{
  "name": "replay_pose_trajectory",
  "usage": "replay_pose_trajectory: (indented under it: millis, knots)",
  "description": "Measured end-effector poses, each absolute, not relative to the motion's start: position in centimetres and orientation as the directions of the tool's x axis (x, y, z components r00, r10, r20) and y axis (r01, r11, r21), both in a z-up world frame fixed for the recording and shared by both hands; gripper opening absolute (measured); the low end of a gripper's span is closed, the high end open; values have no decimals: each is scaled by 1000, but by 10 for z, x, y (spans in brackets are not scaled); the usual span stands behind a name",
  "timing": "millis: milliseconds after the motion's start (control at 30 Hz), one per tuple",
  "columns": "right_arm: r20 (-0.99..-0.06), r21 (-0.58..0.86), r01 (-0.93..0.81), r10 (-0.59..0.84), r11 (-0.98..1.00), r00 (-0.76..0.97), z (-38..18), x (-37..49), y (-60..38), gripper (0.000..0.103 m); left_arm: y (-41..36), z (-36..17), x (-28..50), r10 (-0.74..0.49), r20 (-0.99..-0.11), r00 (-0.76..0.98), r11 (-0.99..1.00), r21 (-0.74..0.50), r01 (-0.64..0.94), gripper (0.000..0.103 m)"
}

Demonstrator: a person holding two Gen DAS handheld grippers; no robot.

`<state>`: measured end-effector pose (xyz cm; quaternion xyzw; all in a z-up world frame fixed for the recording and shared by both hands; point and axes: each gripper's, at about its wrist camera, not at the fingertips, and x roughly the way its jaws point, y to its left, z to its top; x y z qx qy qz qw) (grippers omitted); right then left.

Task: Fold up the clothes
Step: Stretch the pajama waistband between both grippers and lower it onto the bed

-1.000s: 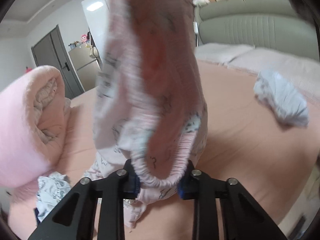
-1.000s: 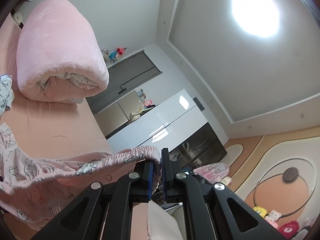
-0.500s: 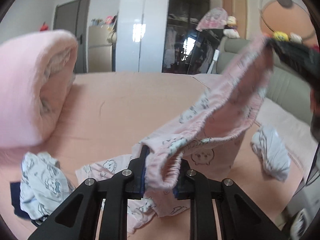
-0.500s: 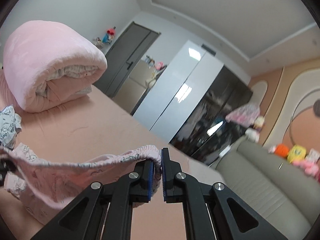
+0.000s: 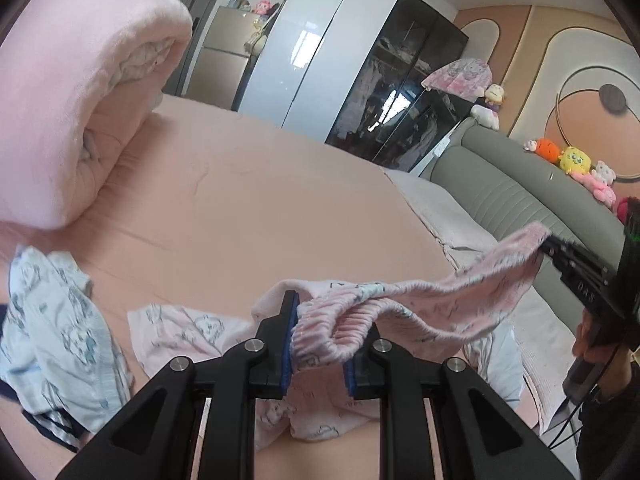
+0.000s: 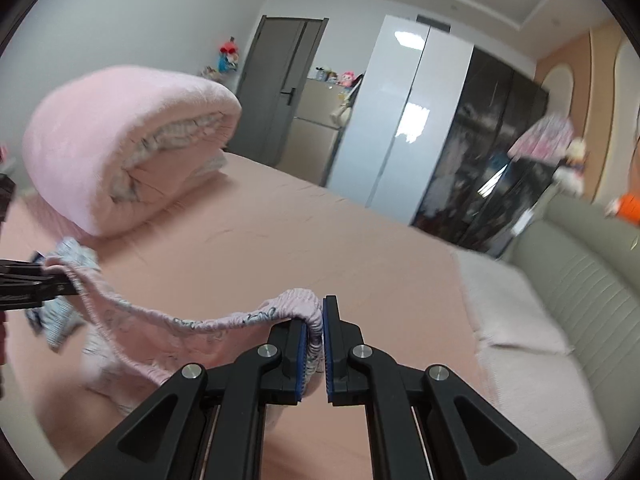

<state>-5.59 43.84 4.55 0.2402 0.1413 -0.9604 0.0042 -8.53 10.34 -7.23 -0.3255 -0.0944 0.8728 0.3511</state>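
Pink printed trousers (image 5: 420, 300) hang by their elastic waistband above the pink bed (image 5: 248, 200). My left gripper (image 5: 320, 336) is shut on one bunched end of the waistband. In the left wrist view my right gripper (image 5: 550, 246) comes in from the right, pinching the other end. The right wrist view shows the right gripper (image 6: 316, 320) shut on the waistband, with the trousers (image 6: 168, 332) sagging across to the left gripper (image 6: 64, 284) at the left edge. The legs trail down onto the sheet.
A rolled pink quilt (image 5: 68, 100) lies at the bed's far left. A pale blue printed garment (image 5: 56, 328) is crumpled at the near left. A grey padded headboard (image 5: 508, 196) with plush toys runs along the right. Wardrobes (image 6: 404, 112) stand beyond the bed.
Both grippers have rolled upright and drawn apart, stretching the waistband from a hanging bunch into a wide band over the bed. Both grips held.
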Motion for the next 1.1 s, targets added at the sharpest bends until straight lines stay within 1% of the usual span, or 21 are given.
replay_pose_trajectory:
  millis: [167, 267, 467, 567, 667, 833, 967, 1100]
  knots:
    - [-511, -181, 81, 23, -980, -859, 40, -59, 455, 3, 99, -60, -93, 699, -473, -537, -714, -420, -560, 17]
    - [-516, -122, 82, -8, -989, -857, 42, -58, 463, 3, 96, -59, -99, 708, -464, -532, -705, -435, -560, 17]
    - [-486, -113, 75, -10, -991, -874, 59, -60, 465, 3, 109, -43, -106, 715, -459, -528, -696, -398, -598, 16]
    - [-456, -99, 81, -27, -992, -890, 76, -63, 460, 3, 113, -32, -111, 725, -438, -531, -686, -391, -614, 12]
    - [-422, -126, 79, -19, -989, -906, 93, -67, 452, 3, 115, -19, -116, 741, -412, -531, -670, -392, -631, 10]
    - [-368, -197, 63, 14, -978, -930, 122, -83, 440, 3, 126, 17, -132, 713, -403, -573, -694, -298, -655, 9]
    - [-334, -219, 40, 37, -975, -942, 147, -104, 439, 3, 133, 47, -159, 707, -396, -586, -701, -281, -655, 8]
    - [-301, -310, -27, 125, -950, -946, 171, -134, 441, 3, 151, 72, -194, 697, -408, -590, -708, -265, -654, 8]
